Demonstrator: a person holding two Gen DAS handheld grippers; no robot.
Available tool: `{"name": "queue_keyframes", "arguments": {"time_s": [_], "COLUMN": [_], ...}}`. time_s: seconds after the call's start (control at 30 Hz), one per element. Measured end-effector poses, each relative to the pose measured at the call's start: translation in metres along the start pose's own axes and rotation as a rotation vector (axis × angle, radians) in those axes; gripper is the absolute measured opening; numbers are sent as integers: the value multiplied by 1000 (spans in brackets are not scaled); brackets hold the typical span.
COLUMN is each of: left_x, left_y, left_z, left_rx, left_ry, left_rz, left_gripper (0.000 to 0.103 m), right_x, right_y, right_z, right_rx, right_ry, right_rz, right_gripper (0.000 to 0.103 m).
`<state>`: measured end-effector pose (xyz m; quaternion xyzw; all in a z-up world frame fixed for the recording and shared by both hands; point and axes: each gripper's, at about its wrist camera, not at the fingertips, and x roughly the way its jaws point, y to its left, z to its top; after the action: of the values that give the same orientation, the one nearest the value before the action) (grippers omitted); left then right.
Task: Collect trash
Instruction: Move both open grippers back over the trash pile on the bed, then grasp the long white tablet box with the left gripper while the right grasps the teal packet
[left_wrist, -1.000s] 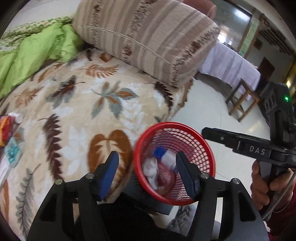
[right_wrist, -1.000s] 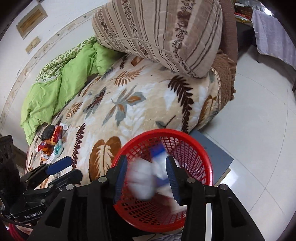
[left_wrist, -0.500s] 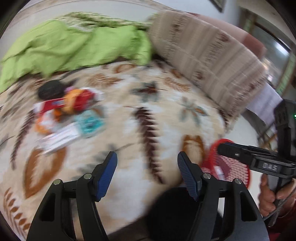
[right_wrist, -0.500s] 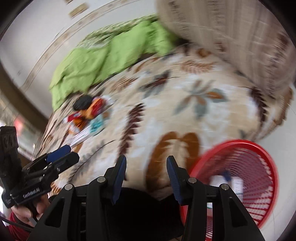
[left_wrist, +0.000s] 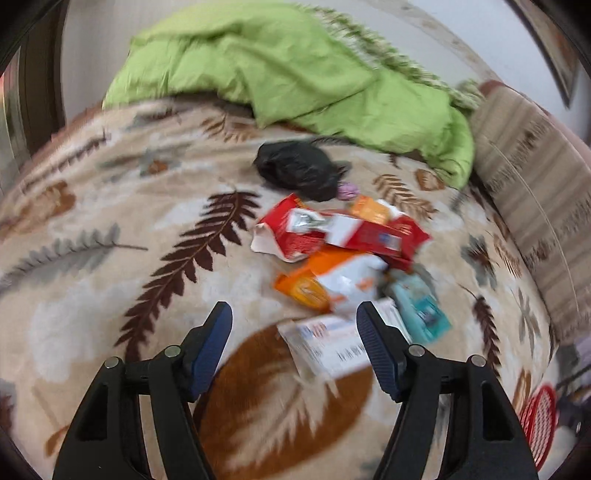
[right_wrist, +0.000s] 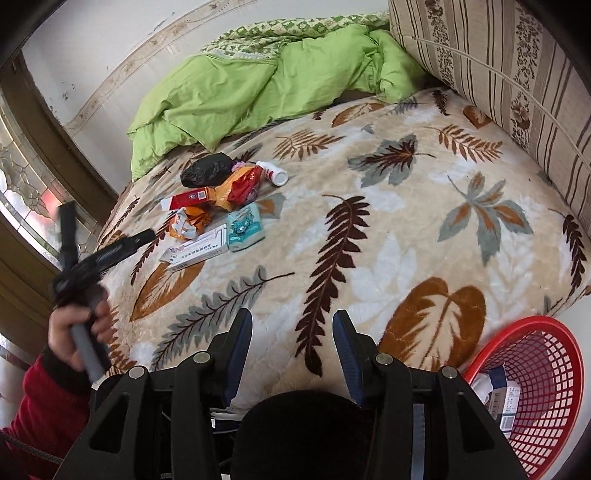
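Note:
A pile of trash lies on the leaf-patterned blanket (right_wrist: 369, 229): a black bag (left_wrist: 297, 173), a red box (left_wrist: 343, 232), an orange and white wrapper (left_wrist: 332, 280), a teal packet (left_wrist: 421, 306) and a long white box (left_wrist: 332, 347). My left gripper (left_wrist: 292, 308) hovers open just in front of the white box, nothing between its pads. In the right wrist view the same pile (right_wrist: 221, 206) includes a white bottle (right_wrist: 273, 172). The right gripper (right_wrist: 292, 315) is open and empty over the near bed edge. The red basket (right_wrist: 532, 323) stands at the lower right with boxes inside.
A green quilt (right_wrist: 229, 85) is bunched at the back of the bed. A striped pillow (right_wrist: 517, 66) leans at the right. A person's hand (right_wrist: 74, 332) in a red sleeve holds the left tool. A glass-paned door (right_wrist: 22, 184) stands left.
Both views swung left from the basket to the trash pile on the bed. The white thing blurred between the right fingers a second ago is gone. The left gripper closed in on the pile.

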<state>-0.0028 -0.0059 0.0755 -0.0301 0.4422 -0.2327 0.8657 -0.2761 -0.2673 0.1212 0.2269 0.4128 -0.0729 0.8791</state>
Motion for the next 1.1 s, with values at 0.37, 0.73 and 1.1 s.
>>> {"name": "queue_keyframes", "arguments": {"time_s": [0.37, 0.73, 1.1], "left_x": [21, -20, 49], "left_y": [-42, -98, -131], "left_z": [-49, -69, -61], "left_rx": [154, 346, 295], "left_ry": [177, 170, 248], "left_rz": [-243, -220, 29], "left_gripper": [66, 68, 68], "right_x": [5, 8, 10], "right_y": [-9, -25, -29], "right_z": [1, 0, -4], "right_rx": [30, 72, 76], "right_ry": [9, 10, 16], "right_rz": [1, 14, 19], "right_gripper": [48, 48, 50]}}
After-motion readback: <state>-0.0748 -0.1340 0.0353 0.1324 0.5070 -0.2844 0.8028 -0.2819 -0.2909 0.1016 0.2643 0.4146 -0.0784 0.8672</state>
